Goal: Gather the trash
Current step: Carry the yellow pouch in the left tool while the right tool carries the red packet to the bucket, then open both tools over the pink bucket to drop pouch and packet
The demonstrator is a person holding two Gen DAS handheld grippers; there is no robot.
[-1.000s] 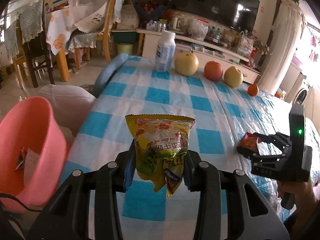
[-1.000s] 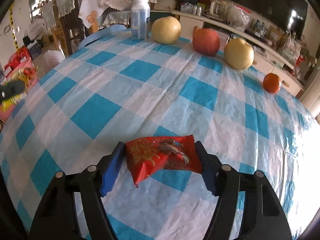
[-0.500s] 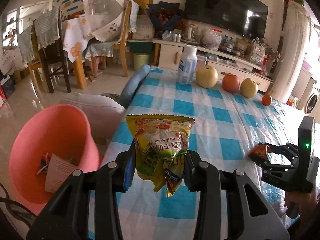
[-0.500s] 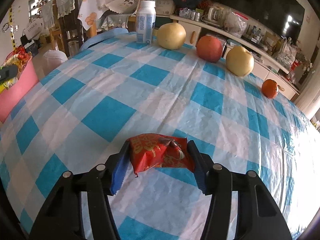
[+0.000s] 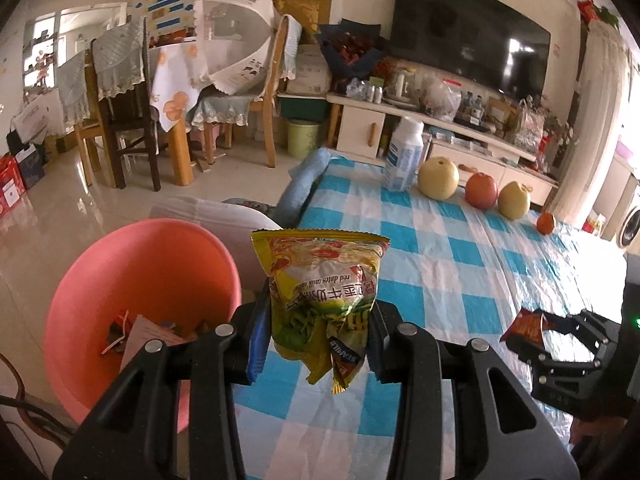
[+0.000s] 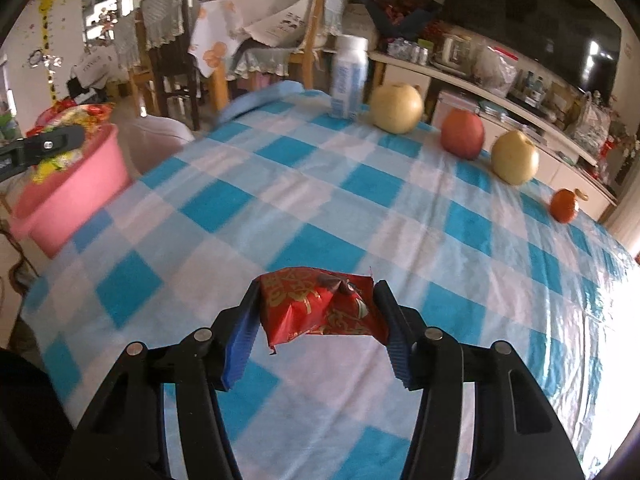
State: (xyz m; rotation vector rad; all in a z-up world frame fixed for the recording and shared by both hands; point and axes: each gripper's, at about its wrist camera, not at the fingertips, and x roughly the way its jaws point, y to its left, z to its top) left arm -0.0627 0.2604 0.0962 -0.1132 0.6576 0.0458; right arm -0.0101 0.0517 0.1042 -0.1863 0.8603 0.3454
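Observation:
My left gripper [image 5: 316, 320] is shut on a yellow-green snack bag [image 5: 322, 280], which it holds upright above the table's left edge. Just left of it and lower stands the pink bin [image 5: 140, 280] with paper scraps inside. My right gripper [image 6: 318, 312] is shut on a crumpled red wrapper [image 6: 320, 308], held above the checked tablecloth [image 6: 304, 208]. In the left wrist view the right gripper [image 5: 548, 332] and its red wrapper [image 5: 526, 326] are at the right. In the right wrist view the pink bin [image 6: 72, 188] is at far left, with the left gripper [image 6: 44, 146] over it.
Along the table's far edge stand a white bottle [image 5: 404, 156], a pear [image 5: 438, 178], a red apple [image 5: 482, 190], a second pear [image 5: 514, 200] and a small orange [image 5: 546, 223]. A pale cushioned seat [image 5: 216, 216] is behind the bin. Wooden chairs and a TV cabinet are beyond.
Both grippers have risen and moved left toward the pink bin. The right jaws have closed tighter on the red wrapper and lifted it off the cloth.

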